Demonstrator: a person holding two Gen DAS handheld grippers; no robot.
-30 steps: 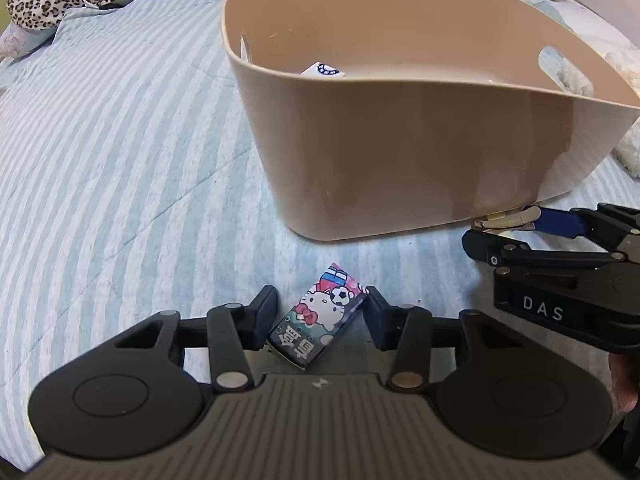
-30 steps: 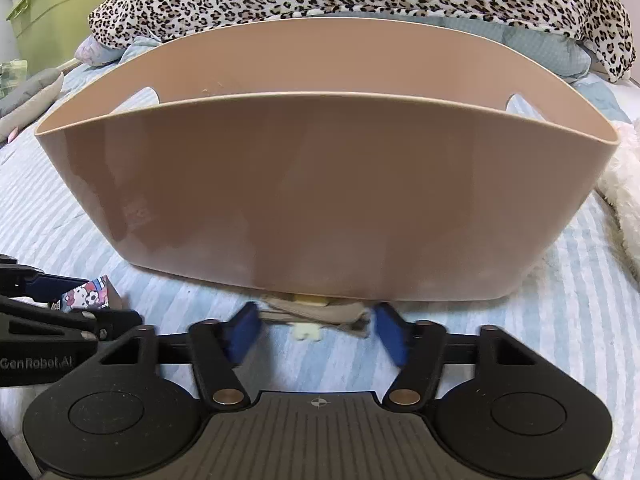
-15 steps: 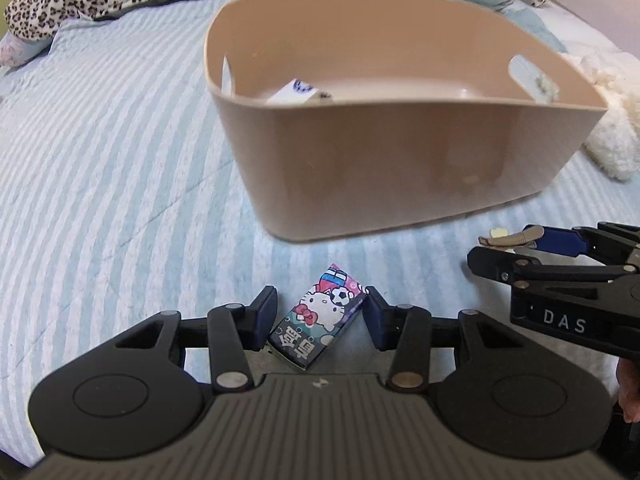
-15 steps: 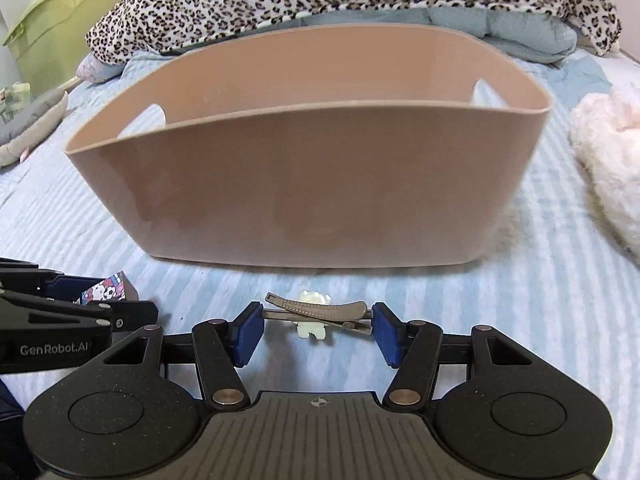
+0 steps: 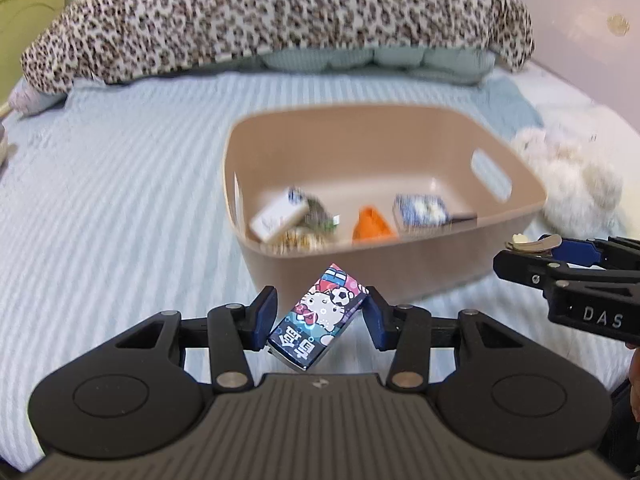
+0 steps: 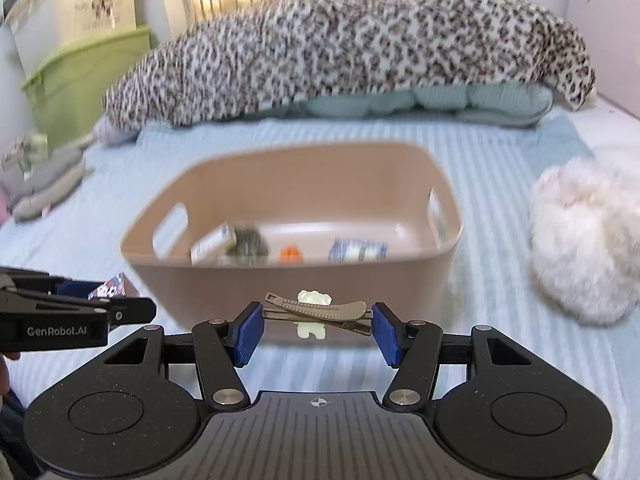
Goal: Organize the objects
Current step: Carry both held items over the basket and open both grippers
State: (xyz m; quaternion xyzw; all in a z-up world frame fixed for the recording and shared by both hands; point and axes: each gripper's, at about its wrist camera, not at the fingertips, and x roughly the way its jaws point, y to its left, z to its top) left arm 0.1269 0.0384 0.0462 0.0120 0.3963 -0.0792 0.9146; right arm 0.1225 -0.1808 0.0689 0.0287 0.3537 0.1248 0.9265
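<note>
1. Your left gripper point(image 5: 320, 322) fingers clamp one Hello Kitty box point(image 5: 318, 330), raised above the striped bed point(image 5: 120, 208).
2. Your right gripper point(image 6: 318, 330) fingers pinch one hair clip point(image 6: 320, 310).
3. One tan basket point(image 6: 304, 280) ahead holds about five blurred items.

Basket point(image 5: 400, 264): smooth tan plastic, slight sheen. Bedsheet point(image 5: 120, 200): ribbed striped cloth, matt. Hello Kitty pack point(image 5: 318, 322): glossy printed wrap. Hair clip point(image 6: 316, 308): matt, ridged. Cushion point(image 6: 584, 240), frame right: white fluffy fur.
</note>
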